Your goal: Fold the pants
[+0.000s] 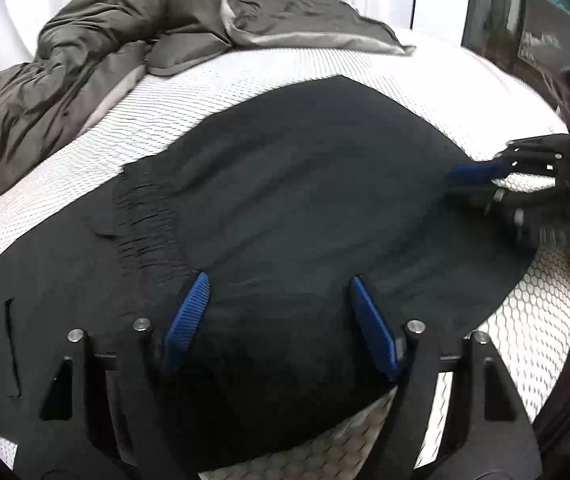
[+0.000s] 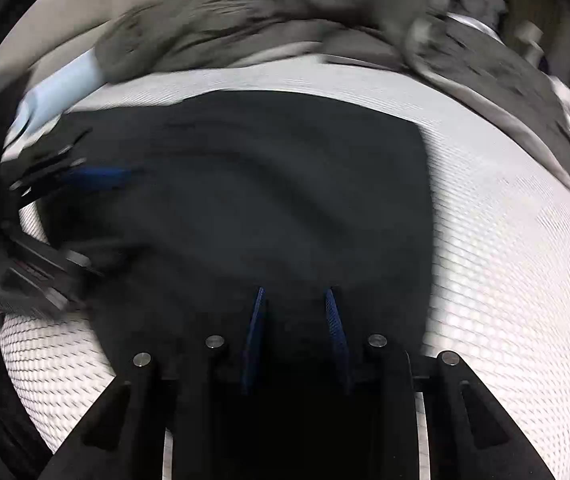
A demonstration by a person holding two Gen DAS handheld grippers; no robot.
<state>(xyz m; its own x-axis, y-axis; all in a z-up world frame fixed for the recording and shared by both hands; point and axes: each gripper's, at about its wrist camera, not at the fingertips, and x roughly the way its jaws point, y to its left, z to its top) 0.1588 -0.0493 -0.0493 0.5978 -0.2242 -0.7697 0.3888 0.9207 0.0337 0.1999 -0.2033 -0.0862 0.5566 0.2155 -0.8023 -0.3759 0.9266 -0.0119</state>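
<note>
Left tongs (image 1: 279, 280) gape over black pants (image 1: 285, 184); right tongs (image 2: 295, 294) narrowly parted, gripping nothing.

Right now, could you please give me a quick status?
Left gripper open over pants. Right gripper narrow, grip unclear. Duvet clear.

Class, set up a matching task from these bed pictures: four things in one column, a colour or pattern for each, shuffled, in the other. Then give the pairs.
Things:
1. pants
2. duvet
3. mattress cover
4. gripper pads

Descriptions:
A. white, honeycomb texture
B. blue, ribbed
C. black
D. olive-grey, rumpled

Pairs: 1-C, 2-D, 3-A, 4-B
</note>
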